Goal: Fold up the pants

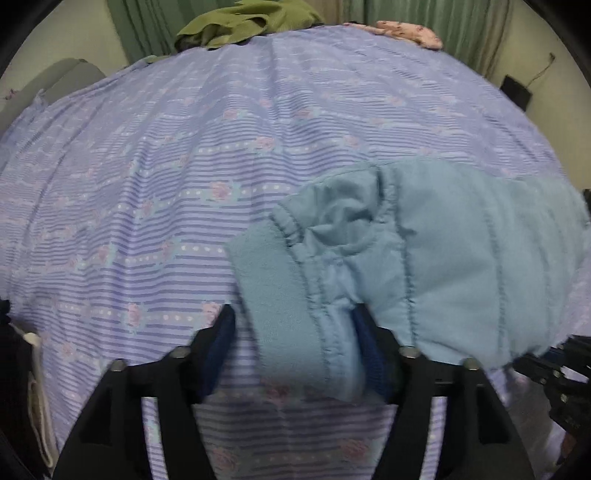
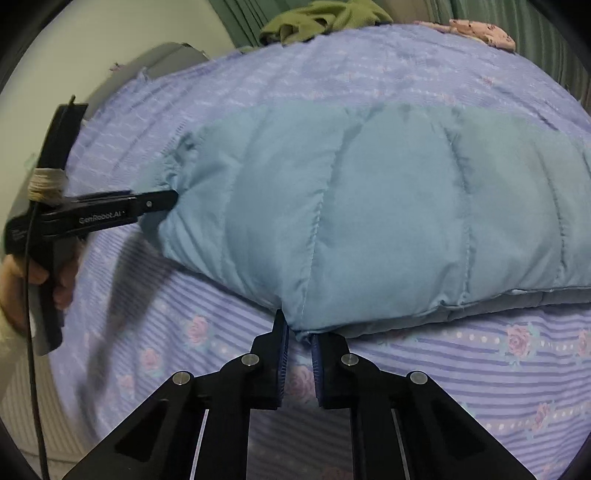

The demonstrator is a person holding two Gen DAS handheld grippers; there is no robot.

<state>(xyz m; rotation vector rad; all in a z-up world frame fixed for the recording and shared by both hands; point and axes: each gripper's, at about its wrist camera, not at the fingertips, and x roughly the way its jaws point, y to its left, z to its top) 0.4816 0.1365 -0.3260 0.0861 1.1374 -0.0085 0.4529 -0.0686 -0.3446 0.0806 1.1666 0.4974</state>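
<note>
The pale blue quilted pants (image 2: 369,206) lie folded across a bed (image 1: 147,184) covered in a lilac striped sheet with small roses. In the left wrist view their waistband end (image 1: 306,295) runs between the fingers of the left claw (image 1: 295,332), which stands wide: the cloth lies against the right pad, while the left pad is clear of it, so nothing is pinched. In the right wrist view the right claw (image 2: 299,332) is closed to a narrow gap at the near bottom edge of the pants, its tips touching the hem; whether any cloth is caught between the pads cannot be told. The same view shows the left claw at the left end of the pants, held by a hand (image 2: 22,280). At the far edge of the bed lie a green garment (image 2: 325,18) and a pink flowered cloth (image 2: 484,31).
</note>
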